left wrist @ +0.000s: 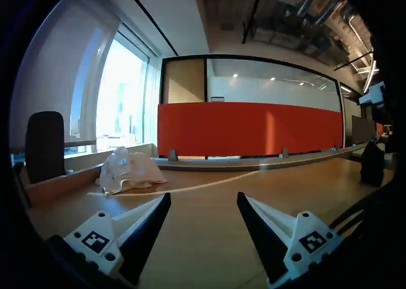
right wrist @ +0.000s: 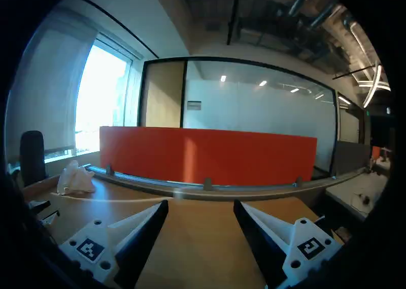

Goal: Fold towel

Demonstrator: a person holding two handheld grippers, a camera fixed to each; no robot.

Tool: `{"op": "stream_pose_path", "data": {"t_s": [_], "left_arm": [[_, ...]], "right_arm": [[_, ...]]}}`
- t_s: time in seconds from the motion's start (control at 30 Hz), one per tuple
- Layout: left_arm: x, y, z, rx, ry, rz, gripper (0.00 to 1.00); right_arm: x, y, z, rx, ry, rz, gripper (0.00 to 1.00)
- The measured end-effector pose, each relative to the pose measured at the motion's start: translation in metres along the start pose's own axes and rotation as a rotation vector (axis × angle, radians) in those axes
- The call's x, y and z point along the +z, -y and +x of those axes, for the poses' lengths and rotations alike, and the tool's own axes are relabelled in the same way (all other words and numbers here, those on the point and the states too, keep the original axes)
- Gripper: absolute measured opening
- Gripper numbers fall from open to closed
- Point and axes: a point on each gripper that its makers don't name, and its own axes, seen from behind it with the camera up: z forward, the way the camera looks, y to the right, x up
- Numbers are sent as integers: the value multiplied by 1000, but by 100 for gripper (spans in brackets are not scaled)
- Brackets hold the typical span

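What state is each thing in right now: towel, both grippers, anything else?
towel: crumpled in a heap on the desk, not folded, no gripper on it
left gripper: open, empty, short of the towel
right gripper: open, empty, over bare desk
orange divider: upright along the desk's far edge

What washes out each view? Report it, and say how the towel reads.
Left gripper view: window blown out white, crumpled towel bright and clear, desk edge bowed by fisheye. Right gripper view: window likewise overexposed, towel small and faint at the left.
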Motion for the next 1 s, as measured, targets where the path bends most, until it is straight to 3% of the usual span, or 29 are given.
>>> {"op": "stream_pose_path", "data": {"t_s": [0.5, 1.0], "left_arm": [[-1, -1, 3, 6, -2, -6, 97], [-3, -1, 9, 8, 0, -7, 97]], "right_arm": [[-1, -14, 5, 9, -30, -15, 99], [-5, -67, -2, 11, -109, -92, 99]]}}
